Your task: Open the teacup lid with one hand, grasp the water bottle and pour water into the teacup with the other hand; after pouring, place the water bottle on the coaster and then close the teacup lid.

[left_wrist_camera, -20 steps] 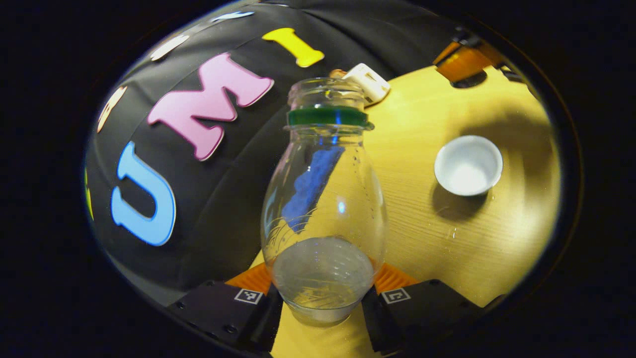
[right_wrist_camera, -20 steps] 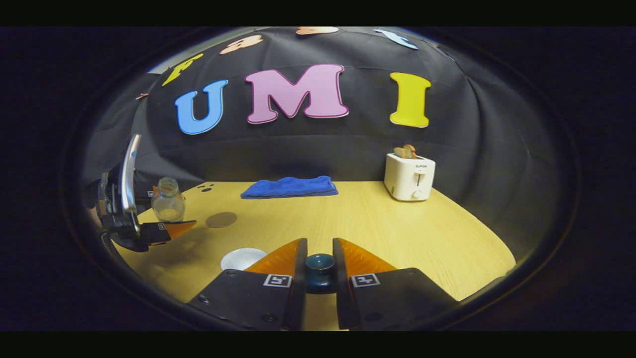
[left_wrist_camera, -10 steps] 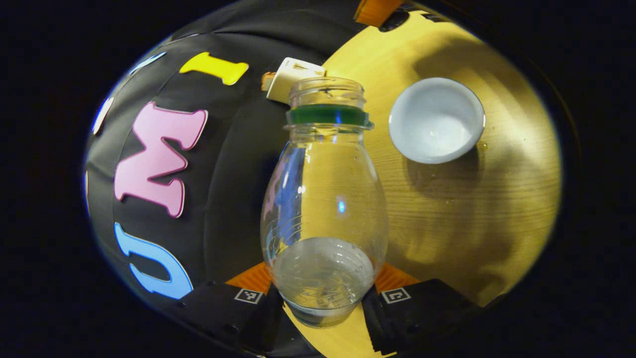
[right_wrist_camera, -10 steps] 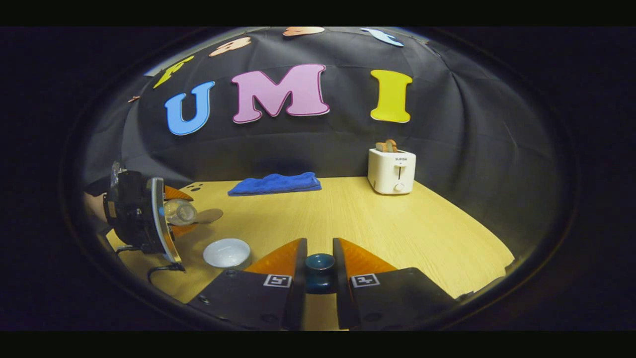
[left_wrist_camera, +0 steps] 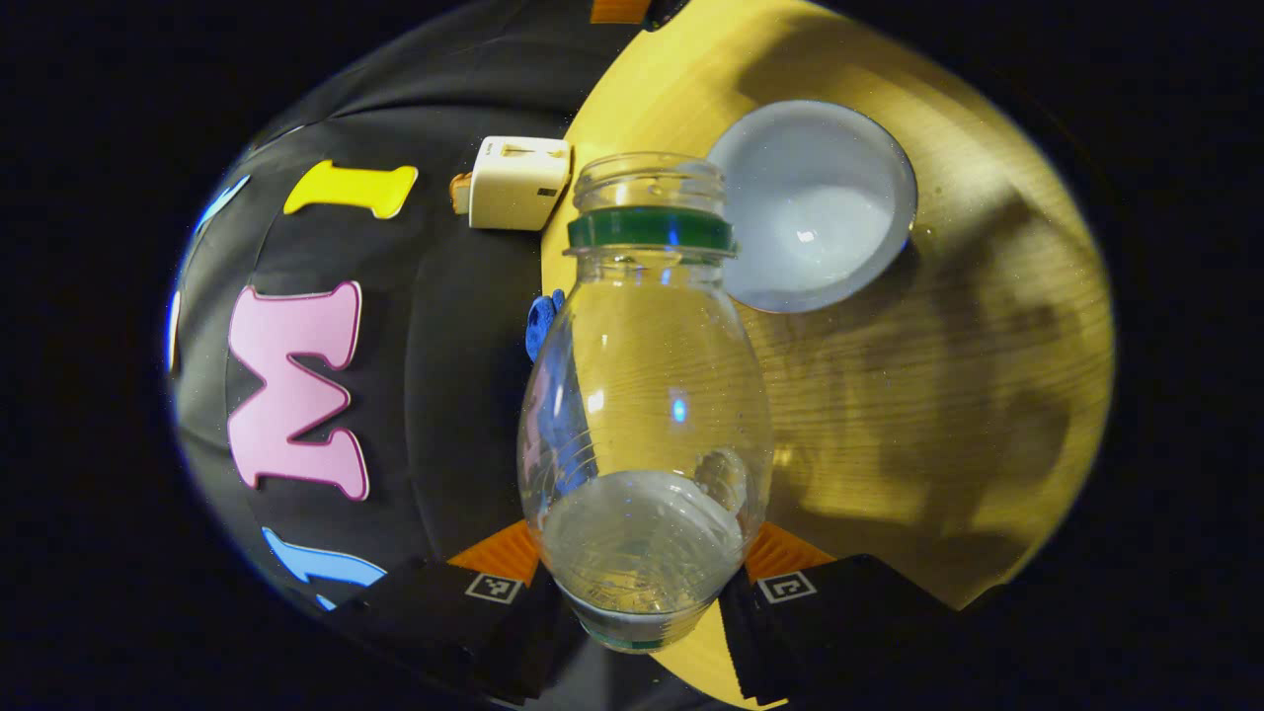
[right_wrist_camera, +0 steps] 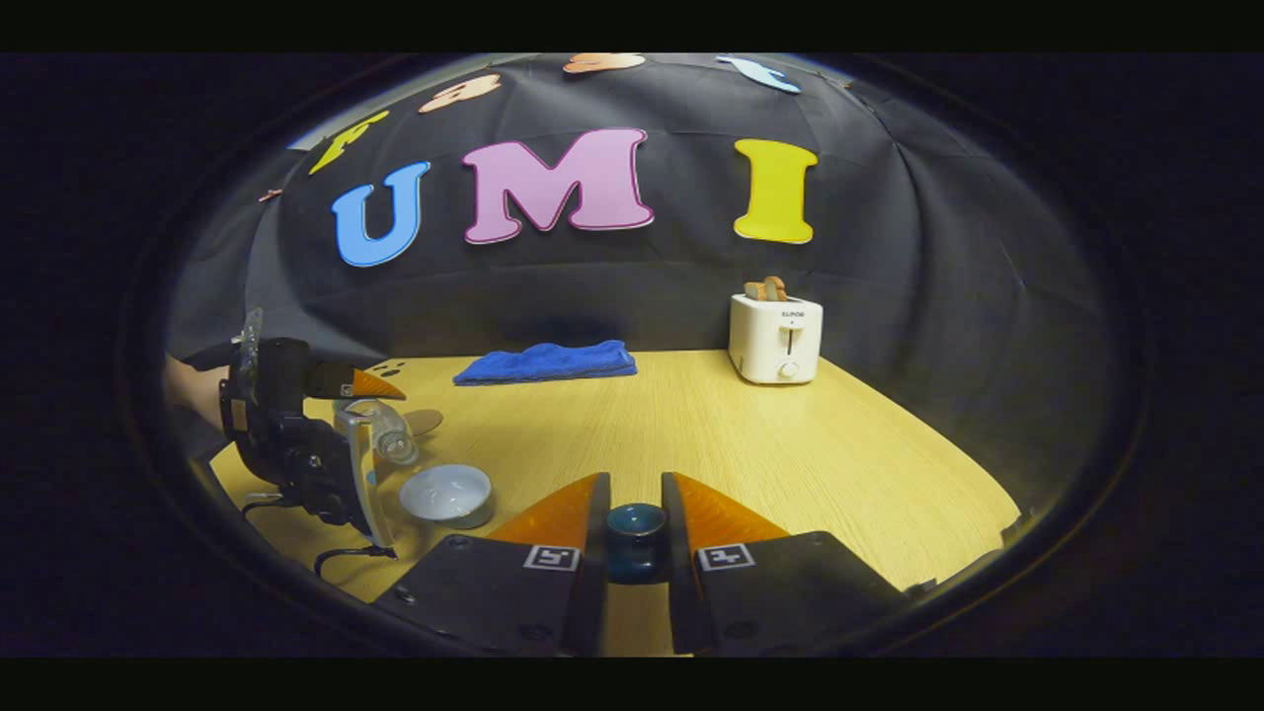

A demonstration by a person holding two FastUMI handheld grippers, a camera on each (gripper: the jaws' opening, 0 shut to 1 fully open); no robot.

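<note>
A pale wood-grain surface (right_wrist_camera: pixel 750 434) fills the booth, with a folded blue towel (right_wrist_camera: pixel 545 361) and a boxy white toaster (right_wrist_camera: pixel 775 338) at its far edge. In the left gripper view, the left tongs (left_wrist_camera: pixel 640 592) clamp the base of a clear, pear-shaped plastic bottle (left_wrist_camera: pixel 644 395) with a green neck ring; it has no cap and a little water sits at its bottom. The round white cup (left_wrist_camera: pixel 812 205) lies just beyond the bottle's mouth, uncovered. In the right gripper view, the bottle (right_wrist_camera: pixel 383 434) tips toward the cup (right_wrist_camera: pixel 446 494), with a flat brown coaster (right_wrist_camera: pixel 423 422) behind. The right tongs (right_wrist_camera: pixel 636 518) pinch the dark teal glazed knob of the lid (right_wrist_camera: pixel 636 538), held above the surface, well apart from the cup.
</note>
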